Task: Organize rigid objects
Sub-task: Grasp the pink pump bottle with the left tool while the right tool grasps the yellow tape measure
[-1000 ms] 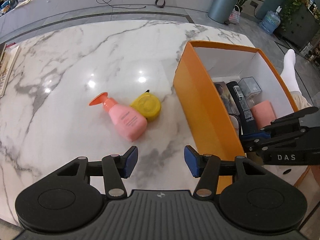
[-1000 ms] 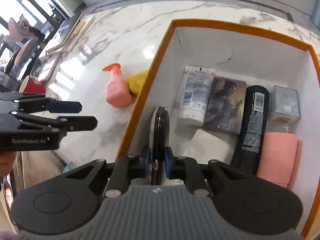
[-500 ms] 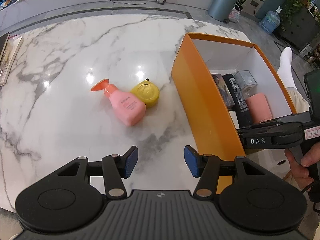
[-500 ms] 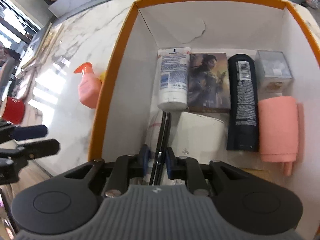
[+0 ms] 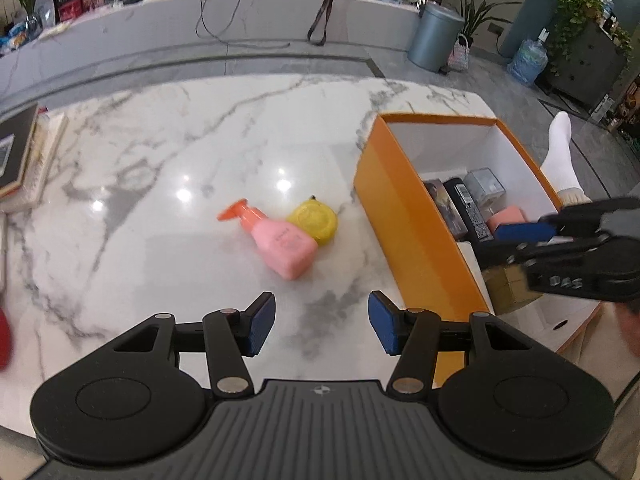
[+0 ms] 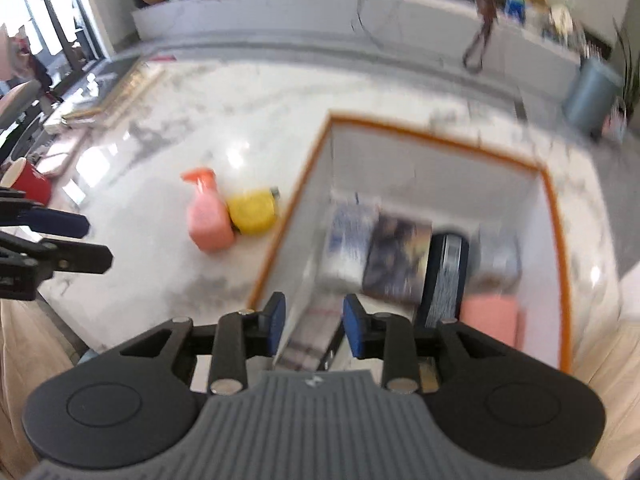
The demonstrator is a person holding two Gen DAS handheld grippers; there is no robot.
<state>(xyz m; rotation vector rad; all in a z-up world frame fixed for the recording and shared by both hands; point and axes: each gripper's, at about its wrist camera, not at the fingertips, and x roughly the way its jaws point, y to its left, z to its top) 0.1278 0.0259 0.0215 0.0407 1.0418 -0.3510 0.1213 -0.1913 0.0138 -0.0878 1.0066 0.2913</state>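
A pink pump bottle (image 5: 286, 246) lies on the marble table against a yellow round case (image 5: 316, 224). My left gripper (image 5: 322, 324) hangs open and empty above the table, short of both. The orange box (image 5: 404, 216) to the right holds several items: a white tube (image 6: 348, 236), a picture card (image 6: 396, 256), a black bottle (image 6: 444, 276), a pink block (image 6: 492, 316). My right gripper (image 6: 314, 320) hovers over the box's near left corner, its jaws opening. No pad touches anything; a blurred flat item (image 6: 316, 336) lies in the box below the gap.
Stacked books (image 5: 24, 160) lie at the table's left edge and a red cup (image 6: 30, 182) stands near them. A person's white-socked foot (image 5: 560, 160) shows beyond the box. A grey bin (image 5: 434, 36) stands on the floor behind.
The right gripper has let go of the flat black disc inside the box, spread its jaws and lifted away. The left gripper has risen and drawn back from the table.
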